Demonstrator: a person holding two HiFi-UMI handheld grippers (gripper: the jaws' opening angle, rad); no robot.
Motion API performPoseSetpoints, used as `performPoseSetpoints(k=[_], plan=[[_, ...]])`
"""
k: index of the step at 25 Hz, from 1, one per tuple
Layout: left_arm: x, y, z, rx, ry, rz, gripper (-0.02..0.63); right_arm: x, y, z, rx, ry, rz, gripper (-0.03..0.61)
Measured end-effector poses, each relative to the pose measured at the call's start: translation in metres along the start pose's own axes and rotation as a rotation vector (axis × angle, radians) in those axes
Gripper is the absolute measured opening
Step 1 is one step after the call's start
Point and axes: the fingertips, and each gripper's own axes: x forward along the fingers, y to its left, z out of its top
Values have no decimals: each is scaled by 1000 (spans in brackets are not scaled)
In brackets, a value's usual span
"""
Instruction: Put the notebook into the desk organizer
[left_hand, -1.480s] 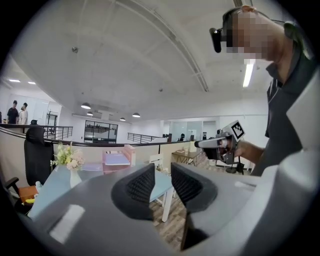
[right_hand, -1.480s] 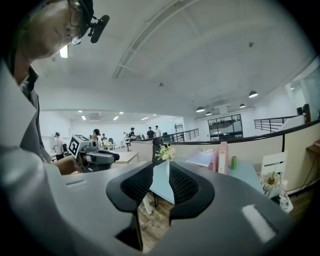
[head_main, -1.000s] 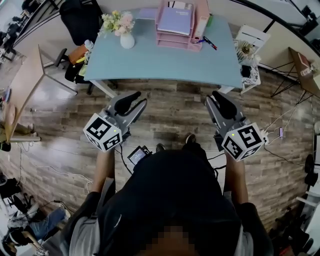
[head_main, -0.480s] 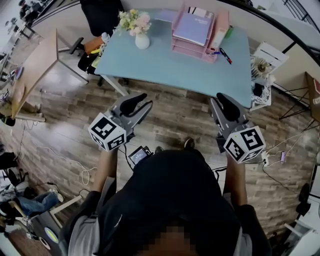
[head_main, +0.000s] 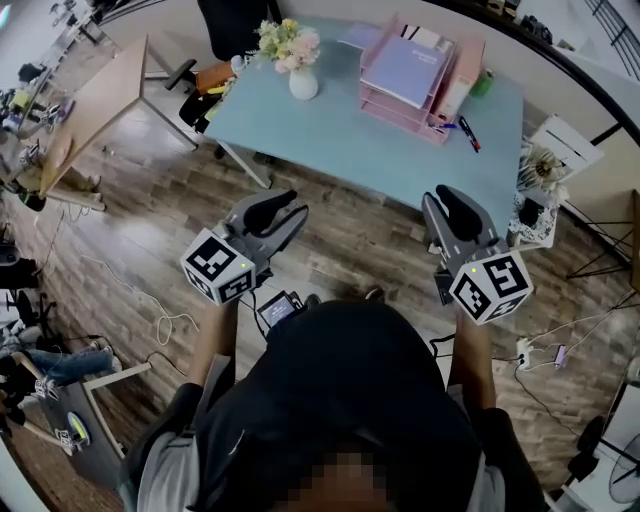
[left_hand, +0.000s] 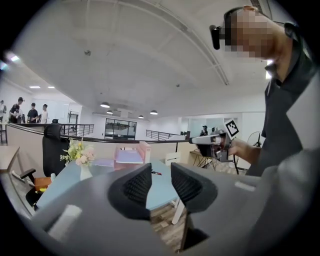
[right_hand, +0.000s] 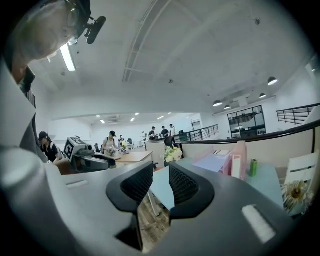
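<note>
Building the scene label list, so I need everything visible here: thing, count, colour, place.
rectangular table: 1, light blue, ahead of the person
tiered plastic desk organizer: 1, pink, far right part of the table
flat book: 1, lilac, on the organizer's top tray
thin notebook: 1, lilac, flat on the table beside the organizer
vase of flowers: 1, white, far left part of the table
small bottle: 1, green, right of the organizer
pens: 2, dark and blue, on the table by the organizer's right end
office chair: 1, black, behind the table
wooden desk: 1, tan, at left
side shelf: 1, white, right of the table
left gripper: 1, grey-black, jaws slightly apart, empty
right gripper: 1, grey-black, jaws slightly apart, empty
</note>
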Motion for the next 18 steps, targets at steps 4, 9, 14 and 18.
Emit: performPoseSetpoints(k=[4,9,14,18], plan=[[10,-7,1,-1,7,41,143,0,-14,0,5,8,43,81],[26,-17,-3,-12,26,73,143,-4,-32,-2,18,7,78,81],[46,-26,-5,-15,42,71,143,-11,-54,-9,36,15,76,81],[56,-27,-6,-12,56,62,143,-15,-63,-12,47,19,66,81]])
